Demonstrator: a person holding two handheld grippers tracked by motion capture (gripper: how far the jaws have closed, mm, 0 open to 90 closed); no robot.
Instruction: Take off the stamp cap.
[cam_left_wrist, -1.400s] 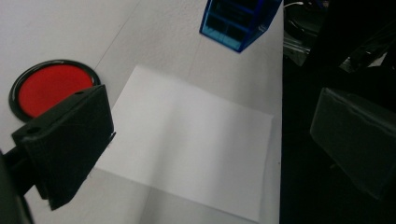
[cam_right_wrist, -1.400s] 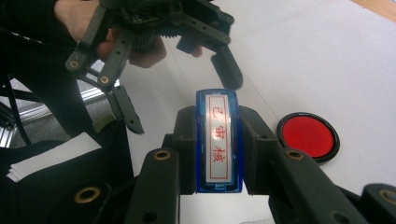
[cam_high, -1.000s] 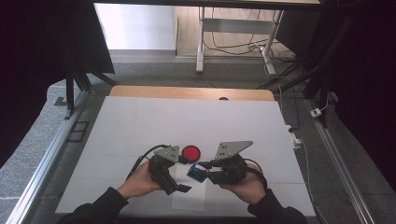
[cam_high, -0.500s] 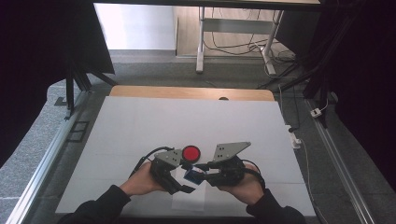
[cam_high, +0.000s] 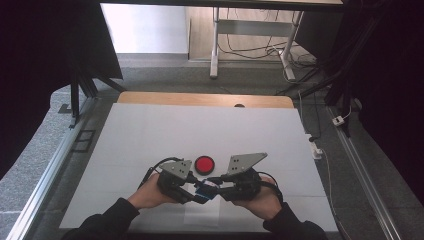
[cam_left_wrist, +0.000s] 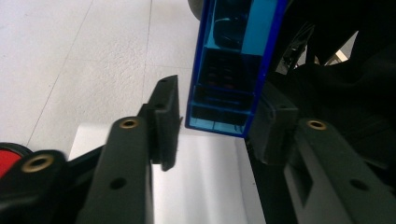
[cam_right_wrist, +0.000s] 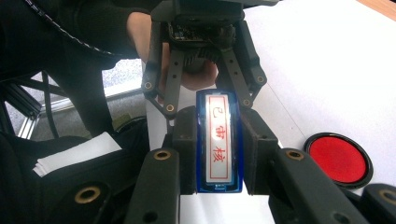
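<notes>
Right gripper (cam_right_wrist: 217, 154) clamping blue stamp (cam_right_wrist: 218, 144), left gripper (cam_left_wrist: 219, 121) closing around it

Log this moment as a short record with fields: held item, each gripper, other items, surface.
held item: blue translucent rectangular stamp with a white face bearing red characters
right gripper: shut on the stamp, pads on both long sides
left gripper: jaws have just been closing around the stamp's other end; a gap shows at one pad
other items: round red ink pad in a black rim, lying just beyond the grippers
surface: white table sheet
</notes>
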